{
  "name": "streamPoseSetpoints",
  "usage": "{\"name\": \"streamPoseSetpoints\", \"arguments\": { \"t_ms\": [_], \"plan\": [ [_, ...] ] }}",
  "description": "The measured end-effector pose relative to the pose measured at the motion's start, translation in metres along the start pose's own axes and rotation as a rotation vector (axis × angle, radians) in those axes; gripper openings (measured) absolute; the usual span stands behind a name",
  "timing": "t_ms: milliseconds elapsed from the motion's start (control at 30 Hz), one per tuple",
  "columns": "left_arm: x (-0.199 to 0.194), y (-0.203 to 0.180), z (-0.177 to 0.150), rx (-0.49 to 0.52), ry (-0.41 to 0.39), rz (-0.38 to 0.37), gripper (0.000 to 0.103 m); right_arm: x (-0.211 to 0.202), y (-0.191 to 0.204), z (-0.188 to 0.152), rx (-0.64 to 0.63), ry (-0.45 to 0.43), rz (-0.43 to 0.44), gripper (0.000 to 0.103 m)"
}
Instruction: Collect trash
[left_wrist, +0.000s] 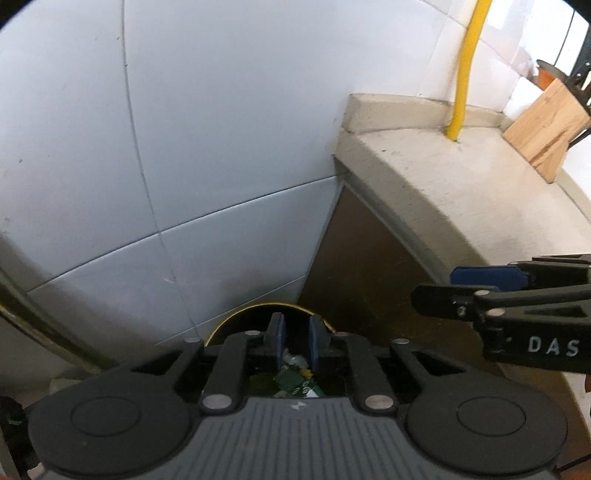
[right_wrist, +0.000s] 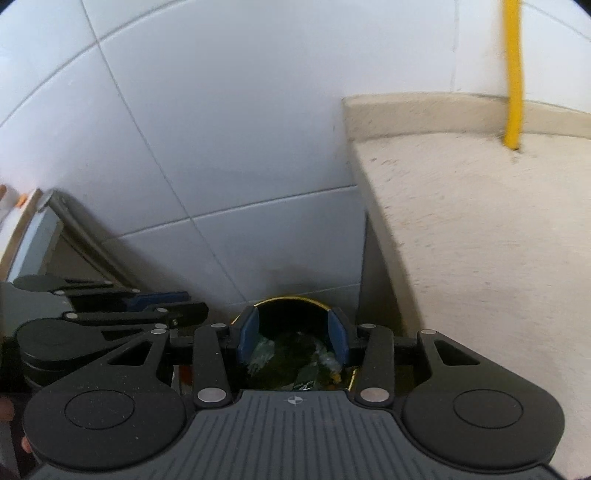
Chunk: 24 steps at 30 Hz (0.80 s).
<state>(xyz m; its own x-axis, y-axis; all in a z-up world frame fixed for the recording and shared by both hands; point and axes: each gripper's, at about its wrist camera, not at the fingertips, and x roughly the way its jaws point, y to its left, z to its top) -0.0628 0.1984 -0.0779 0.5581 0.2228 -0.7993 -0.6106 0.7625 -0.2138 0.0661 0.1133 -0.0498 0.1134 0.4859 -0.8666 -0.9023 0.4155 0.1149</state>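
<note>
Pale tiled wall (left_wrist: 221, 129) behind, beige counter (right_wrist: 480, 221) to the right. Down in the corner, dark bin (right_wrist: 288, 310) with trash (right_wrist: 295, 362) inside. Left gripper (left_wrist: 295, 341) narrowly parted, nothing between. Right gripper (right_wrist: 291, 334) wider apart, empty, over the bin's rim.

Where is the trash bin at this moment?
The trash bin sits low and central in both wrist views, in the corner where the tiled wall meets the beige counter, directly below both grippers.

Beige stone counter (left_wrist: 461, 192) with wooden knife block (left_wrist: 543, 129) at its back.
</note>
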Motion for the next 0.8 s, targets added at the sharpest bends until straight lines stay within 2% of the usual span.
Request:
{"name": "streamPoseSetpoints", "arguments": {
  "t_ms": [267,333,500,800],
  "plan": [
    [-0.022,-0.015,0.004,0.026,-0.057,-0.055,0.012,-0.04,-0.007,-0.009,0.049,-0.079,-0.065,0.056],
    [-0.032,-0.024,0.006,0.043,-0.081,-0.071,0.013,-0.048,-0.01,-0.01,0.052,-0.102,-0.073,0.061],
    [-0.048,-0.054,0.015,0.062,-0.135,-0.112,0.017,-0.074,-0.024,-0.012,0.051,-0.152,-0.087,0.062],
    [-0.051,-0.104,0.02,0.114,-0.144,-0.145,0.018,-0.116,-0.065,-0.026,0.091,-0.21,-0.122,0.064]
  ]
}}
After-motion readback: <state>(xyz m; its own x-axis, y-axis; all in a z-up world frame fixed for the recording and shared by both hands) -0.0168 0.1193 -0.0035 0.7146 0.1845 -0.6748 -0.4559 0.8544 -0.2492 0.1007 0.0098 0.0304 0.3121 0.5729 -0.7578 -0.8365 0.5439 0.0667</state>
